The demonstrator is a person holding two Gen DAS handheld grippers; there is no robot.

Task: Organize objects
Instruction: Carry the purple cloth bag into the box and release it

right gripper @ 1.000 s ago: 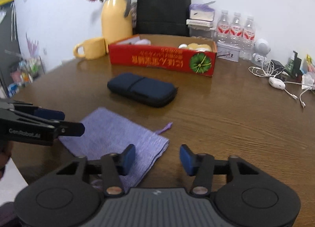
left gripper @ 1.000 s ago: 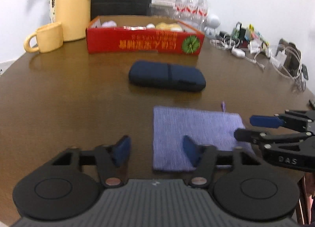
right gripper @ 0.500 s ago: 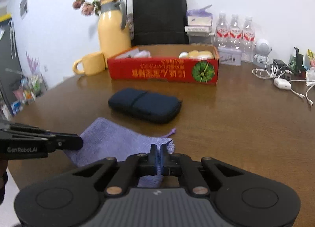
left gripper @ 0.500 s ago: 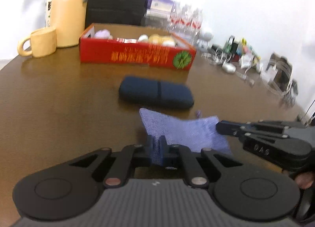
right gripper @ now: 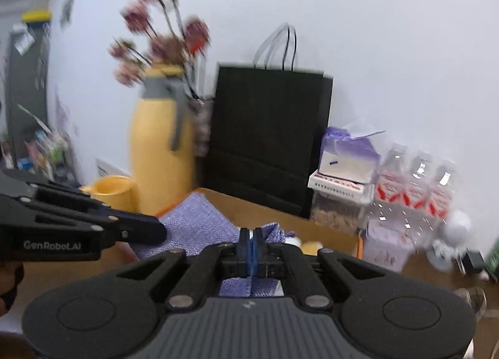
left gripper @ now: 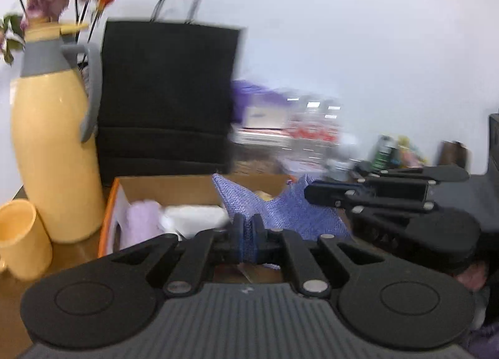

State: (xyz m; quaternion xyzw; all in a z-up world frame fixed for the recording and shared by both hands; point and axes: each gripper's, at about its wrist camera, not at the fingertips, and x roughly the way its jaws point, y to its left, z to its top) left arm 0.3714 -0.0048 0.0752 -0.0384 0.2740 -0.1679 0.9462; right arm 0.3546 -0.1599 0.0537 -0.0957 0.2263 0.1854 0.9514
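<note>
You held both grippers raised side by side over the open cardboard box (left gripper: 162, 186), each pointing forward toward the black paper bag (left gripper: 165, 94). Your left gripper (left gripper: 248, 236) had its fingers clenched on one edge of the purple cloth pouch (left gripper: 280, 208), and your right gripper (right gripper: 250, 248) was clamped on another edge — the pouch (right gripper: 199, 225) hung stretched between them above the box (its contents blurred). The yellow jug (left gripper: 53, 153) and yellow mug (left gripper: 21, 239) stood on the desk (left gripper: 75, 250) just left of the box.
</note>
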